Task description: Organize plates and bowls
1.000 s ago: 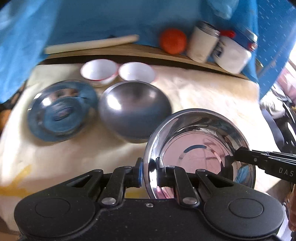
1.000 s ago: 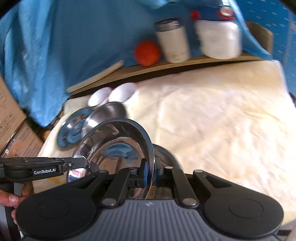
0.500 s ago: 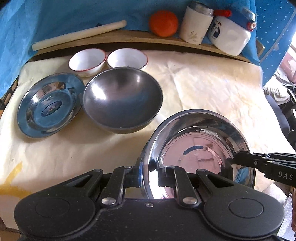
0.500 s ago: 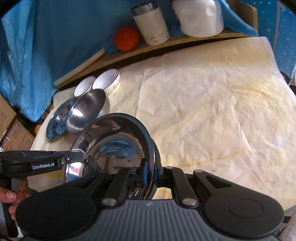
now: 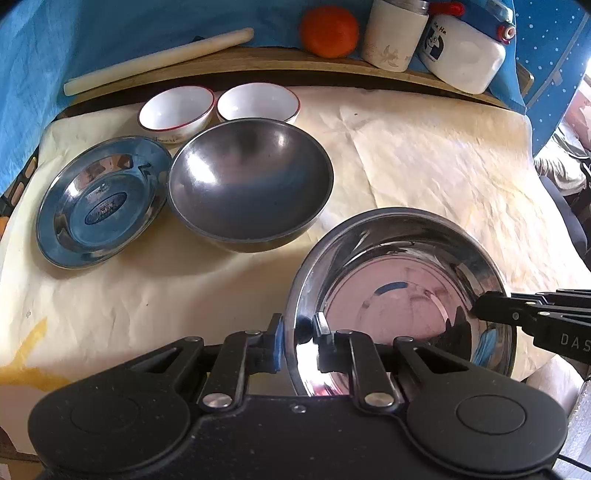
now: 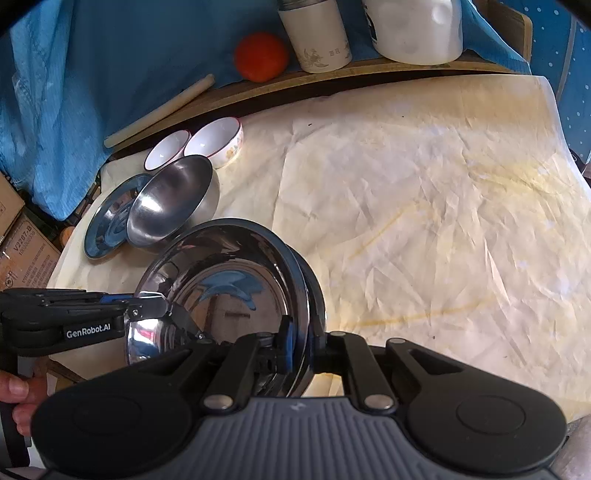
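Note:
A shiny steel bowl [image 5: 399, 295] is held over the near table edge by both grippers. My left gripper [image 5: 297, 339] is shut on its near-left rim. My right gripper [image 6: 301, 339] is shut on the bowl's [image 6: 229, 291] opposite rim; it enters the left wrist view from the right [image 5: 480, 306]. A dull steel bowl [image 5: 251, 184] sits on the table with a steel plate [image 5: 99, 199] to its left. Two small white bowls with red rims [image 5: 177, 110] [image 5: 258, 101] stand behind them.
A cream cloth [image 6: 424, 206] covers the table. On the wooden ledge behind lie a rolling pin [image 5: 159, 59], an orange [image 5: 328, 31], a white canister [image 5: 395, 33] and a white jug [image 5: 465, 55]. Cardboard boxes [image 6: 22, 251] stand left of the table.
Both views have risen and tilted down, so the held bowl sits higher above the table. Both grippers keep their hold on its rim. The other dishes have not moved.

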Motion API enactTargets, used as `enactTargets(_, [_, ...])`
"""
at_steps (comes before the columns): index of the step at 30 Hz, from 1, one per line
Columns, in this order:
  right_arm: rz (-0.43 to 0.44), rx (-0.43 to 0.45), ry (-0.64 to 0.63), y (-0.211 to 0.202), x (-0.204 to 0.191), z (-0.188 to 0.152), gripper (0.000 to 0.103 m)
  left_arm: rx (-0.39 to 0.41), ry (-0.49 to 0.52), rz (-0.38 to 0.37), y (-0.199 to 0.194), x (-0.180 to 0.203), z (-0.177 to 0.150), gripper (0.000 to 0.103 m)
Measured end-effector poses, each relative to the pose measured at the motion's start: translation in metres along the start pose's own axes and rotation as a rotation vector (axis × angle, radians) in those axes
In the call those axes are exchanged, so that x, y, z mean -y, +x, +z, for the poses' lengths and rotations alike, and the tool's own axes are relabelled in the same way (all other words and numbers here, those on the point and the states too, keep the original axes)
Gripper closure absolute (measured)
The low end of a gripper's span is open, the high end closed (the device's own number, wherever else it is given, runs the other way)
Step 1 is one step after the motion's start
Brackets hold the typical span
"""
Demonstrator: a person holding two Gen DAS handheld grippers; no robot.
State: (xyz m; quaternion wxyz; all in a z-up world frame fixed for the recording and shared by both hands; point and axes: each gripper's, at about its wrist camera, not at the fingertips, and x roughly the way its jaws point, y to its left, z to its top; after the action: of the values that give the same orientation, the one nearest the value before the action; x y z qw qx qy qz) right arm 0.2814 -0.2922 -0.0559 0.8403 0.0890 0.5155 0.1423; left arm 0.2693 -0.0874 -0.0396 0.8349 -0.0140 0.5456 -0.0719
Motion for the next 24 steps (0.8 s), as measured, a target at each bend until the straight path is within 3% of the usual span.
enactTargets(11, [-0.013, -0.001, -0.015, 0.0029, -0.0026, 0.0012, 0.094, -0.019, 0.002, -0.004, 0.0042, -0.0005, -0.001, 0.085])
enactTargets(19, [-0.016, 0.008, -0.02, 0.002, -0.0053, 0.0016, 0.084, -0.014, 0.001, -0.021, 0.0036, -0.001, -0.0008, 0.083])
enactTargets(24, [-0.021, 0.009, -0.022, 0.0016, -0.0071, 0.0025, 0.078, -0.01, 0.004, -0.027, 0.0026, -0.001, -0.0014, 0.074])
